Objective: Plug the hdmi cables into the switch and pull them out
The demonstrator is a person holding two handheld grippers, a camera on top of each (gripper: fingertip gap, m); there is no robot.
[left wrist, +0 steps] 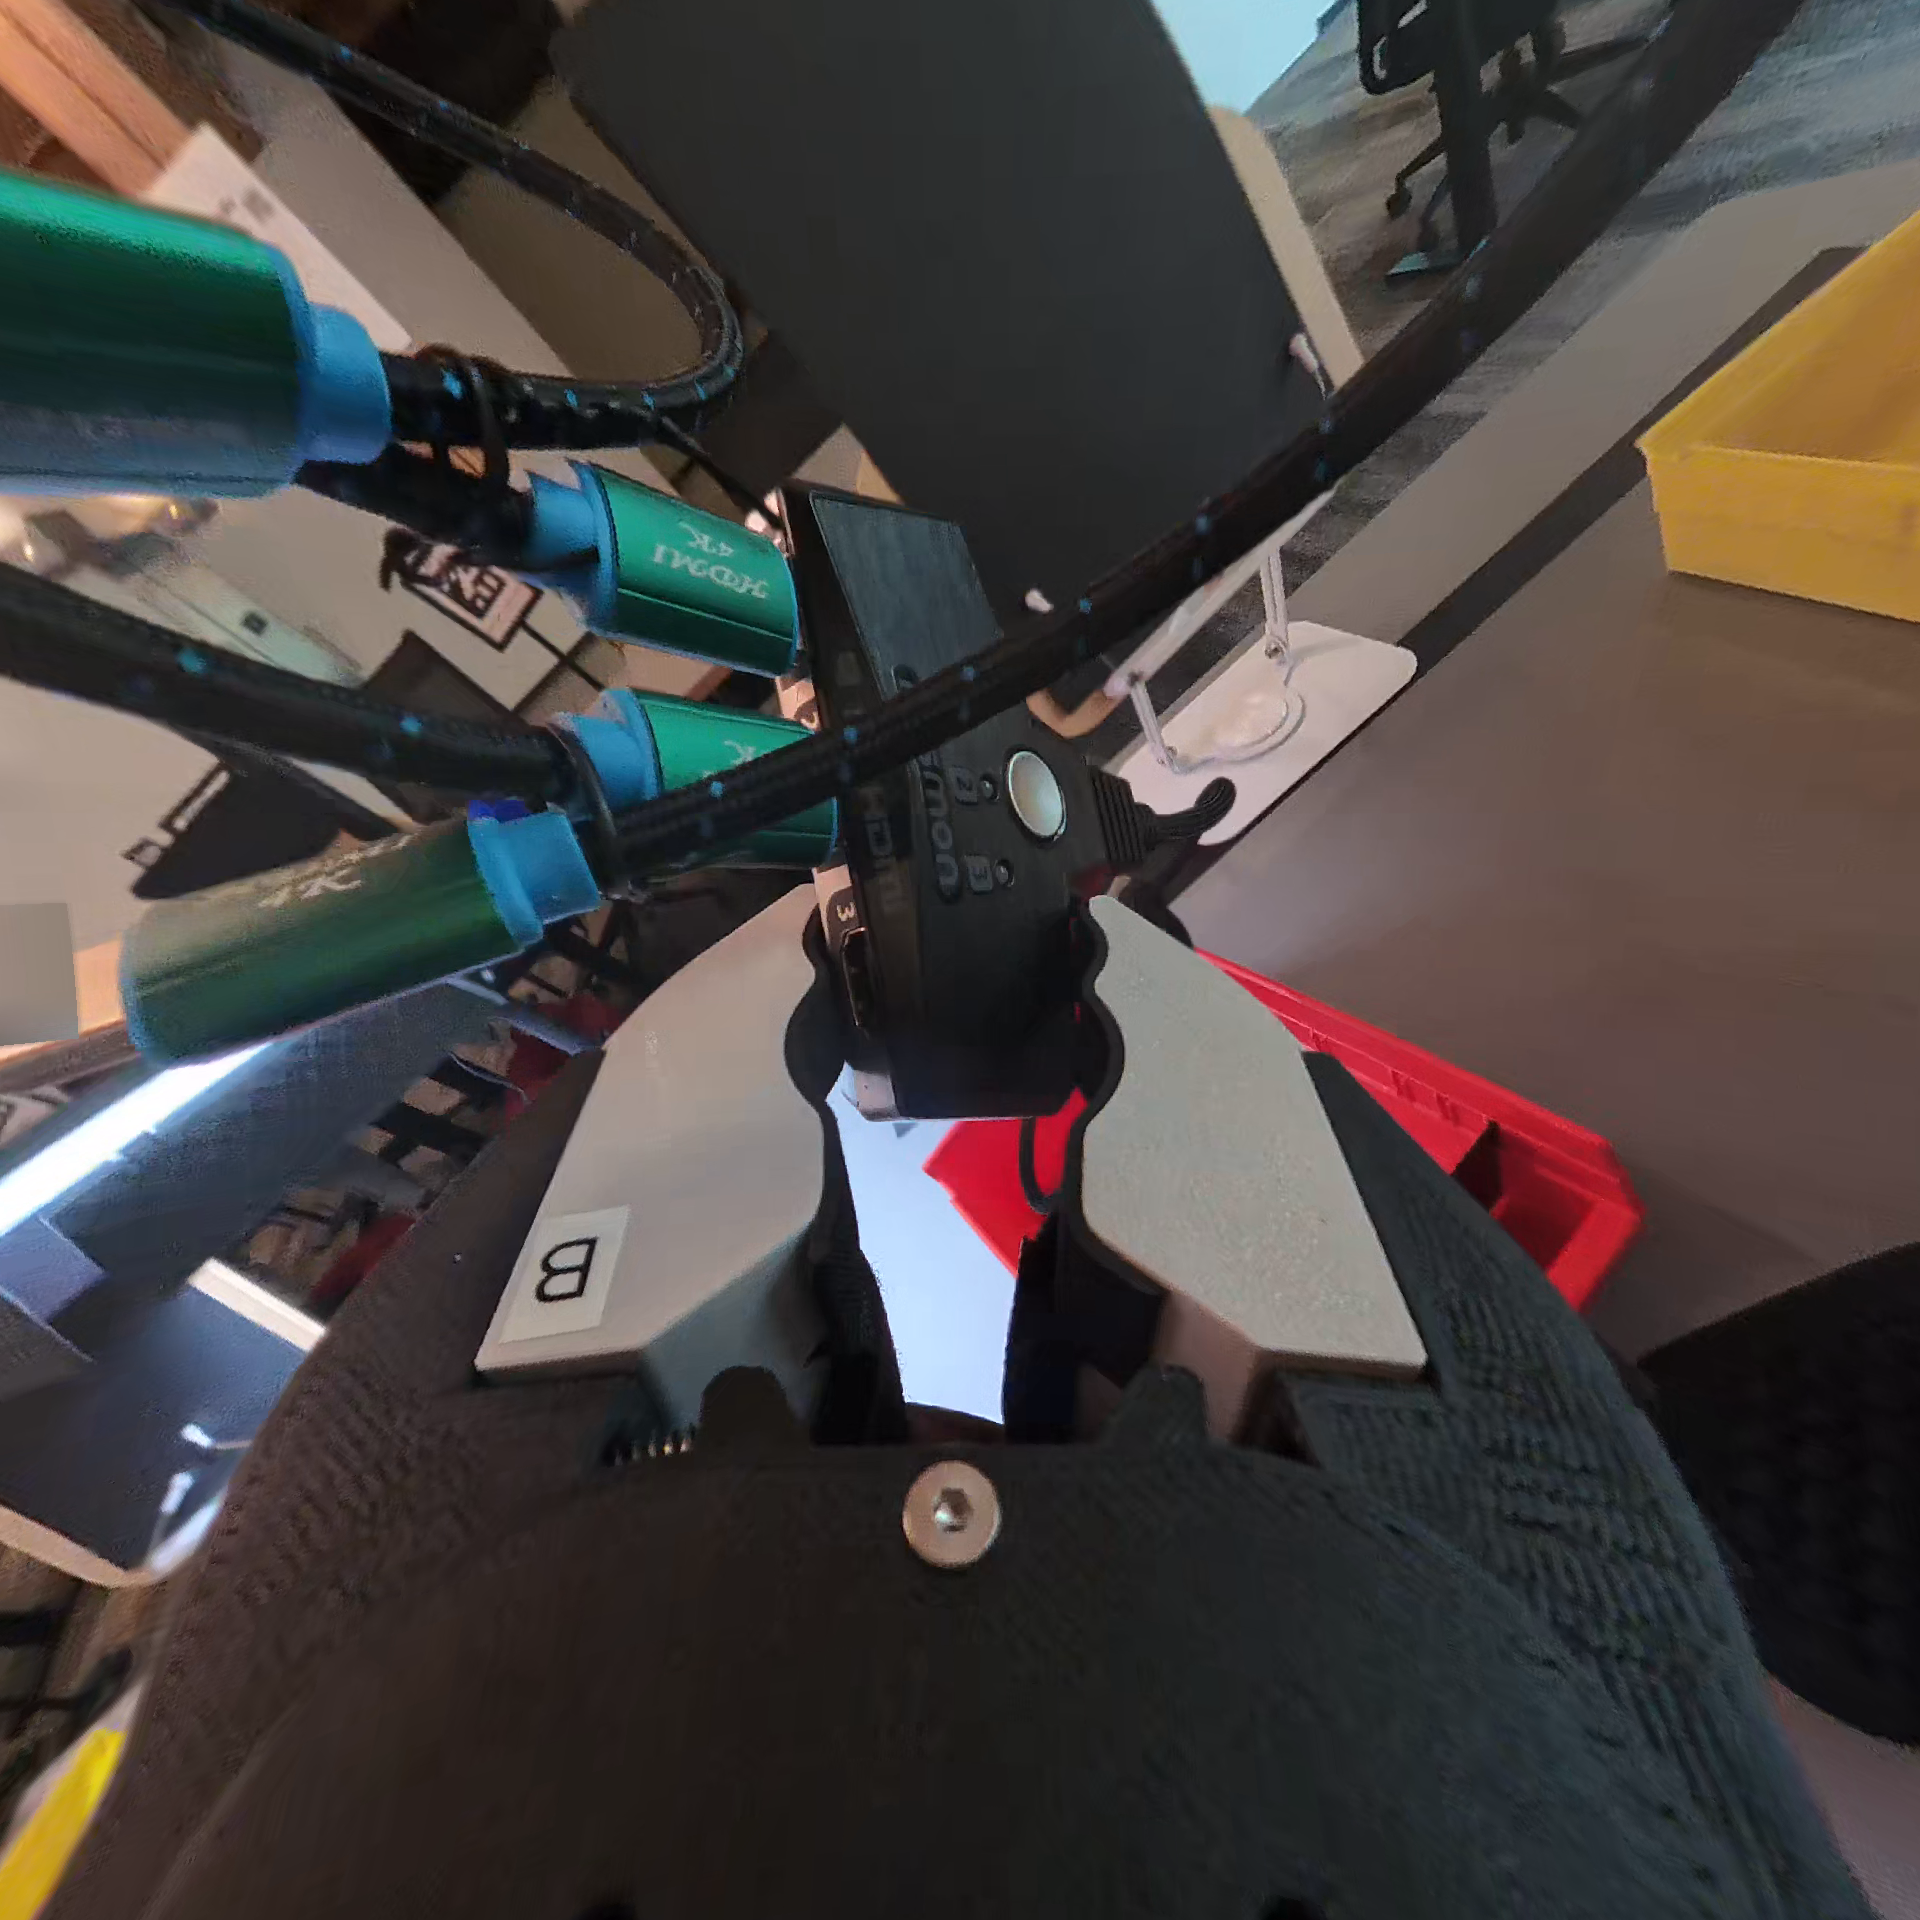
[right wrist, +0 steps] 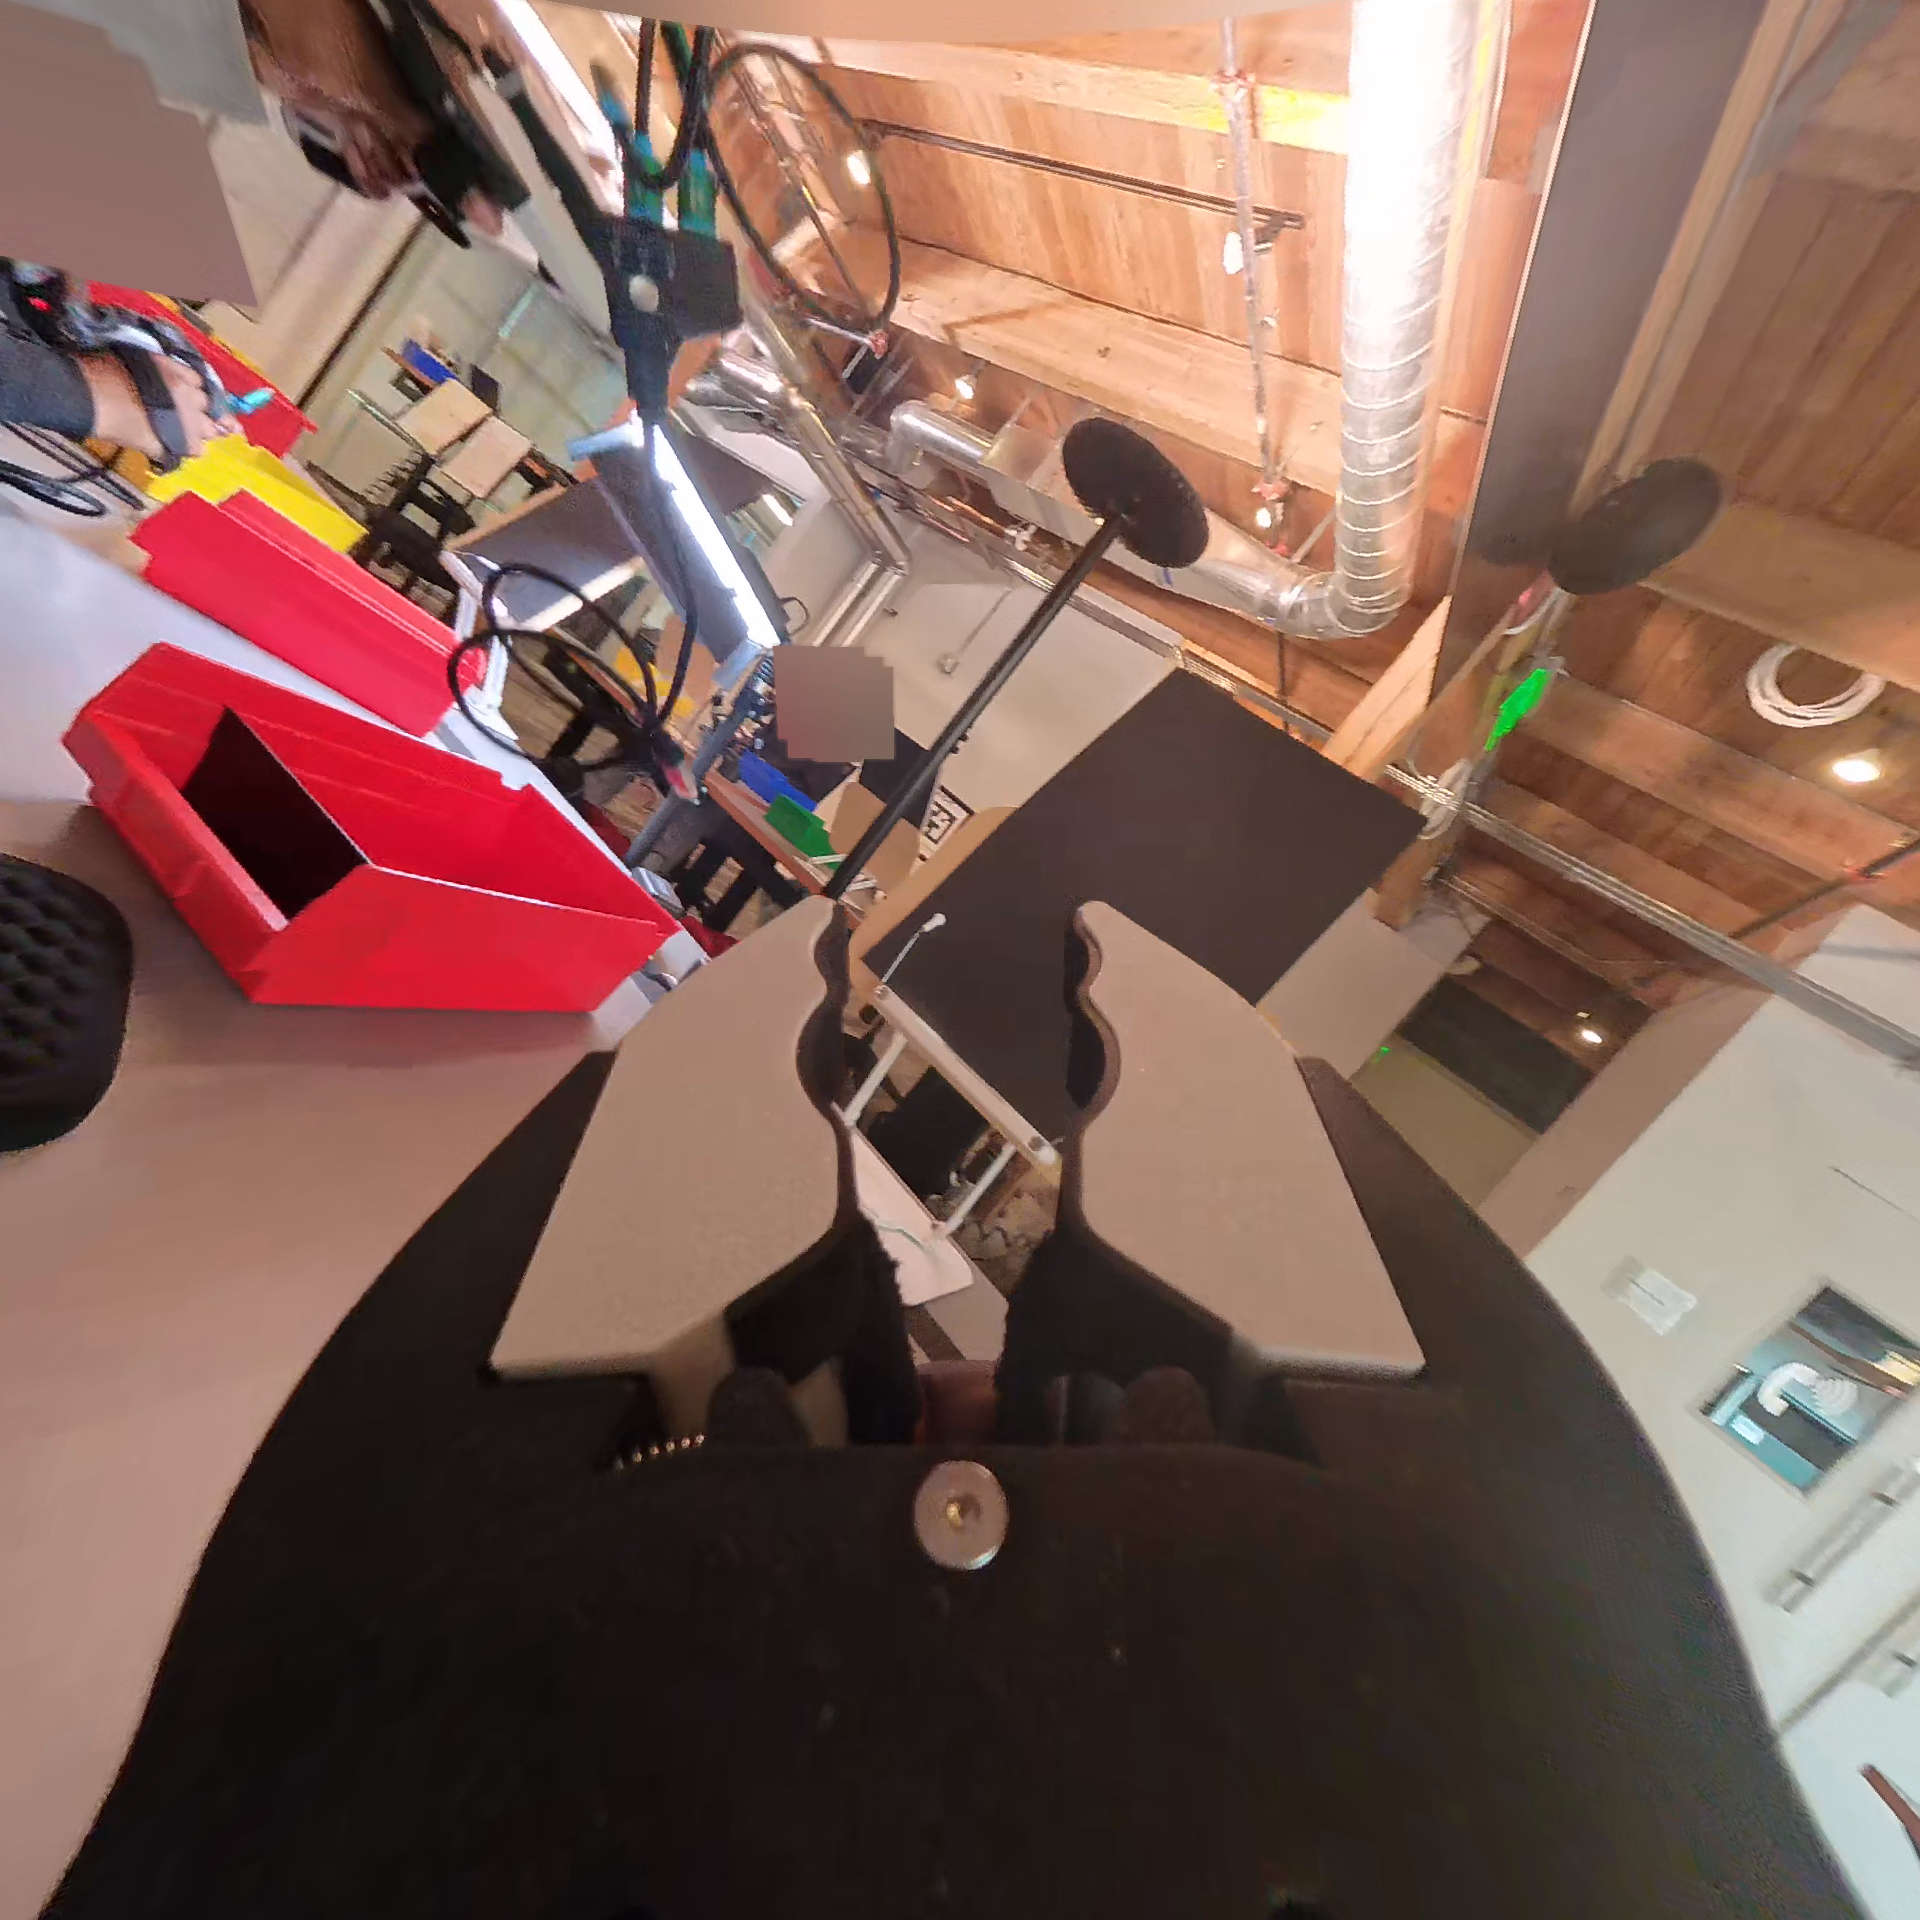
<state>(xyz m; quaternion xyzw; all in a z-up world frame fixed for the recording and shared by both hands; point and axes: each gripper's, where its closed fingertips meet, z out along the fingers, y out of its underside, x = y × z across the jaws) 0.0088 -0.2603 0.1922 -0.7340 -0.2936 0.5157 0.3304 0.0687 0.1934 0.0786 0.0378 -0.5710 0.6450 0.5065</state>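
Basically, bins first: a red bin point(right wrist: 343, 831) sat on the grey table point(right wrist: 260, 1195), open end showing a dark, empty-looking interior; a second red bin point(right wrist: 281, 592) and a yellow bin point(right wrist: 239, 483) lay behind it, contents not visible. In the left wrist view another yellow bin point(left wrist: 1808, 457) stood on the table to the upper right, inside hidden, and a red bin point(left wrist: 1455, 1143) lay just behind the gripper.

A clear plastic stand point(left wrist: 1236, 686) stood past the switch. A braided black cable point(left wrist: 1039, 644) crossed in front of the switch's face, and a loose green HDMI plug point(left wrist: 322, 935) hung just left of the empty lower port.

The left gripper point(left wrist: 956, 1049) was clamped on the lower end of the black HDMI switch point(left wrist: 935, 810), which was held up off the table, long axis running roughly up and away from the camera, button face turned right. Two green plugs point(left wrist: 696, 582) point(left wrist: 727, 779) were seated in its left side, pointing right into it.

The right gripper point(right wrist: 951, 966) was parted and held nothing, aimed upward toward the ceiling; the switch point(right wrist: 670, 281) showed far off, upper left, cables rising above it.
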